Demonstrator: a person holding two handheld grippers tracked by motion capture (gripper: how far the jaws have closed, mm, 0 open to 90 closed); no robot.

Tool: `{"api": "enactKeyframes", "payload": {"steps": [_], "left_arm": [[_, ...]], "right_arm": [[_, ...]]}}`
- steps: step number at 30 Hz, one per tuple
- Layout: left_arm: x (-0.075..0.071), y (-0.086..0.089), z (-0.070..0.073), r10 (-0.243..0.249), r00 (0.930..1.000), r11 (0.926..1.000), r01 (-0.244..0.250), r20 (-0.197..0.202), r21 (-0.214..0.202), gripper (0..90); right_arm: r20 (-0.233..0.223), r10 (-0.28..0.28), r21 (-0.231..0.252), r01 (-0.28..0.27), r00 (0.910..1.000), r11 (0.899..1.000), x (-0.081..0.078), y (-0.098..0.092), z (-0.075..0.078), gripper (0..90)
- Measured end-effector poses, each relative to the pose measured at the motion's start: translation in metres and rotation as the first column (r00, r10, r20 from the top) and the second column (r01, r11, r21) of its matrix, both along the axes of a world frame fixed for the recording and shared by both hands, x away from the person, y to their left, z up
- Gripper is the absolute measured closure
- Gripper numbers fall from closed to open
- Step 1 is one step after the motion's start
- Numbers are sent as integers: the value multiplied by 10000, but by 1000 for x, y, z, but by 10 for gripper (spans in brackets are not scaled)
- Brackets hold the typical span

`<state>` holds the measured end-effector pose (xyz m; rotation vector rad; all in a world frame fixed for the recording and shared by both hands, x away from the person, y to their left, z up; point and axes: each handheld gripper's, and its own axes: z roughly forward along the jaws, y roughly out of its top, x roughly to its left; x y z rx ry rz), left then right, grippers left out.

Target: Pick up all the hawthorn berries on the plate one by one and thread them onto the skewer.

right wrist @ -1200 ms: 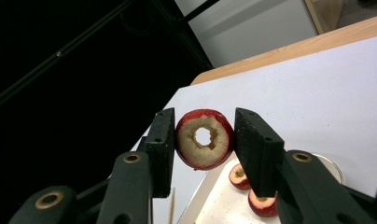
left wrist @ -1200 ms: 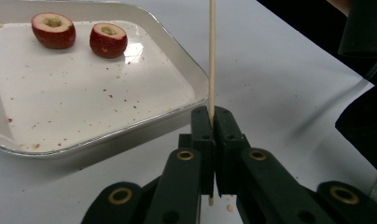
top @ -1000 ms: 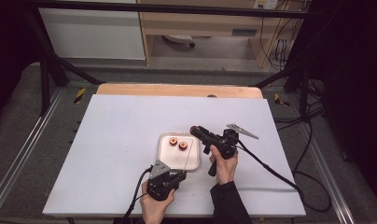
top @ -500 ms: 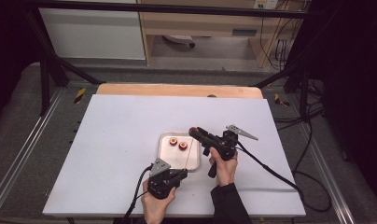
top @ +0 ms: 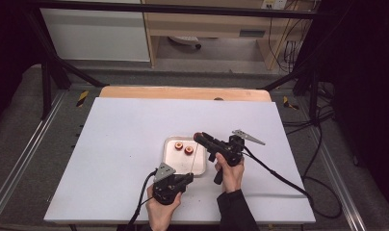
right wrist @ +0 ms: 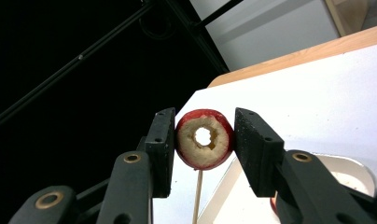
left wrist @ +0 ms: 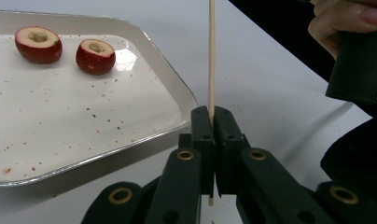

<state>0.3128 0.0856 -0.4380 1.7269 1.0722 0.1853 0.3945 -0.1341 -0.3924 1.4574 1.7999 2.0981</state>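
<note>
At frame centre, left claw (left wrist: 210,121) grips an upright skewer (left wrist: 211,56); right claw (right wrist: 203,140) holds a cored fruit (right wrist: 204,138) atop it, two fruits (left wrist: 65,49) left on the tray (left wrist: 144,140).

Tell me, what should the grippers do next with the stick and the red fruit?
Probably push the cored fruit piece down the skewer. The right hand-held gripper clamps it at the skewer's top, and the left hand-held gripper holds the skewer upright beside the tray.
</note>
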Motion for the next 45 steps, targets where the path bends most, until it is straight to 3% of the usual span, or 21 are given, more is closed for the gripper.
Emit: {"api": "enactKeyframes", "payload": {"steps": [13, 16, 19, 23, 45], "left_arm": [[1, -1, 0, -11, 9995, 9993, -1, -321, -373, 884], [2, -2, -1, 82, 9995, 9996, -90, -294, -273, 883], [3, -3, 1, 195, 9997, 9993, -200, -175, -309, 884], [7, -1, 4, 315, 9993, 9992, -320, -210, -249, 884], [21, 1, 13, 377, 9993, 9991, -379, 73, 191, 884]], "right_arm": [[282, 208, -271, -201, 9994, 9994, -4, 1, -1, 604], [215, 252, -262, -246, 9995, 9994, -4, 0, -1, 604], [-305, 219, -378, -230, 9993, 9990, -3, 2, -3, 604], [-443, 514, -461, -535, 9977, 9975, -4, 5, -9, 605], [-569, 1264, -1097, -1321, 9903, 9852, -19, 16, -26, 605]]}}
